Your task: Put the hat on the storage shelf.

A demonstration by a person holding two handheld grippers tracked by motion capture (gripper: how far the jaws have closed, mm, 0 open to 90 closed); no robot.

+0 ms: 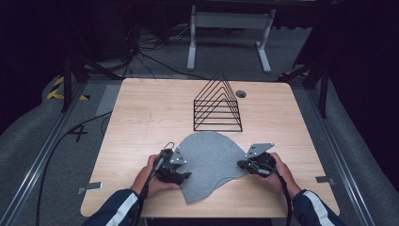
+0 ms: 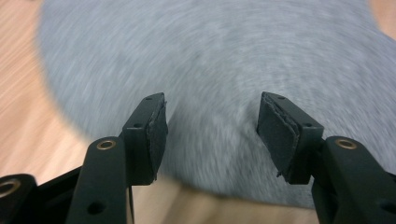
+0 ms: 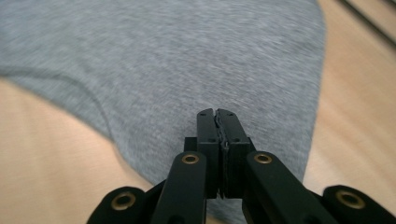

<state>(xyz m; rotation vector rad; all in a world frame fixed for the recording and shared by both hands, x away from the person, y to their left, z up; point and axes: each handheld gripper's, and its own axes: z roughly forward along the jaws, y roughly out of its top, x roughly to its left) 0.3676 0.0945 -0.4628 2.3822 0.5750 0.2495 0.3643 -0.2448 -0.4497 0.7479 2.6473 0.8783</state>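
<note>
Gripping the grey cloth (image 1: 209,162) on the worktop (image 1: 141,113), the right gripper (image 3: 217,113) has its fingers clenched on a fold, while the left gripper (image 2: 211,119) hangs released over it and likely must pinch its edge next.

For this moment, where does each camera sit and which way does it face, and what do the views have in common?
High view: above the person's side, looking forward and down on the table, wire rack and grey cloth; both hands and sleeves show, holding the left gripper and right gripper.
Left gripper view: rides the left gripper, looking along its open jaws onto the cloth.
Right gripper view: rides the right gripper, jaws closed together over the cloth; whether they pinch fabric is unclear.
Shared: all three show the cloth on the table.
</note>
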